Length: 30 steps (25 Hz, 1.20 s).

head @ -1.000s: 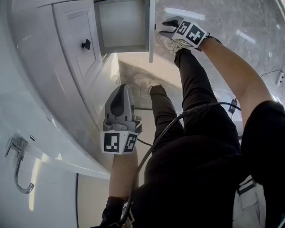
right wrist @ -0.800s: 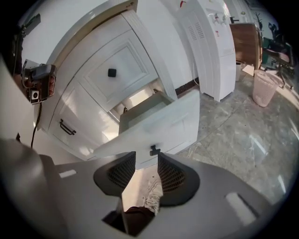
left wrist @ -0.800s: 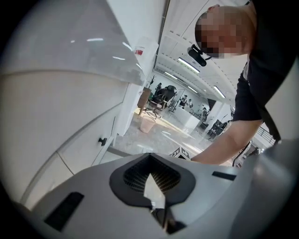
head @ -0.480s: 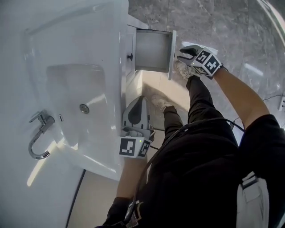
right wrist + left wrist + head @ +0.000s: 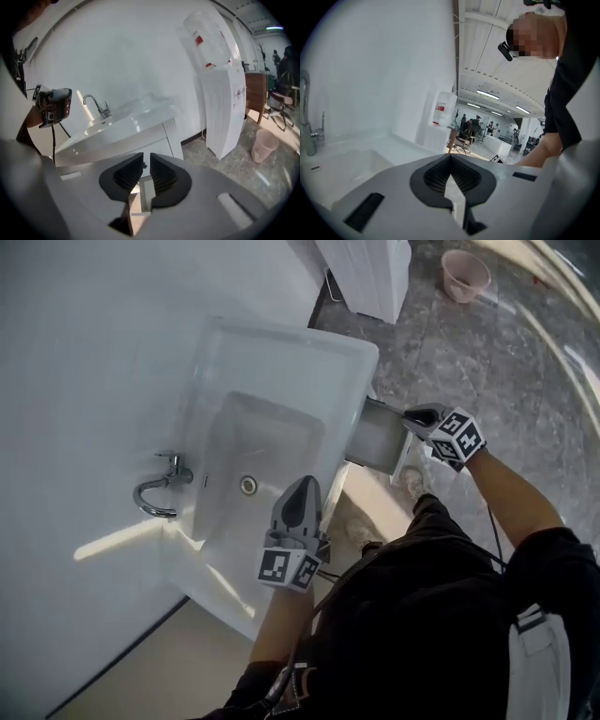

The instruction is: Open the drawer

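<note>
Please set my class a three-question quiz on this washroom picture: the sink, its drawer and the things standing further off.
1. True or false: the drawer below the sink stands open.
2. In the head view, the faucet is at the sink's: A left edge, B right edge, C middle of the bowl?
3. What colour is the bucket near the white dispenser?
Key: 1 true; 2 A; 3 pink.
</note>
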### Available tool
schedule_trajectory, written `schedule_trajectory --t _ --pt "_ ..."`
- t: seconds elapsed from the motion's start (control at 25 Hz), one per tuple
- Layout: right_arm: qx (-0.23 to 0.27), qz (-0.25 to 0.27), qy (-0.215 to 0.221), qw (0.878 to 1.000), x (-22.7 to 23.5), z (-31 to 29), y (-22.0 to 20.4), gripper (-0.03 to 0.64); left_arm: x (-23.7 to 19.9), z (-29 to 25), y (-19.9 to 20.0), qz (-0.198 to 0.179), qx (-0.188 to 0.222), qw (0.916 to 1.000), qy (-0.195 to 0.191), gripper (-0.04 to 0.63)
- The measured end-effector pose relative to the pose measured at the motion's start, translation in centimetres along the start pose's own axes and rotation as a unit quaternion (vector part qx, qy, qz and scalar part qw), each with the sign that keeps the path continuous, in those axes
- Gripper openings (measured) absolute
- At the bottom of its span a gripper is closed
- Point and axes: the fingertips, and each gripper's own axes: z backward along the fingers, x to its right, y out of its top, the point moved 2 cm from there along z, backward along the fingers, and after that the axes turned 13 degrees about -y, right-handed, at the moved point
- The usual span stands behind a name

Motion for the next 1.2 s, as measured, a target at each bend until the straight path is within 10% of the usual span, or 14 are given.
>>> schedule_trajectory --t 0.28,0.64,1.2 --pt "0.049 0.095 0.022 0.994 -3.6 2.3 15.2 0.002 -2.0 9.6 9.8 -0.020 0.124 0.9868 0.101 -0.009" --pt "0.087 0.163 0.079 0.980 -15.4 1.9 27.2 0.002 -2.8 26.8 14.0 -0.019 0.221 0.9495 0.221 -0.009" --pt "0.148 0.206 0.166 0.953 -44.2 2.7 32.1 0.001 -2.3 54.9 9.7 -0.007 0.268 0.9053 0.329 -0.009"
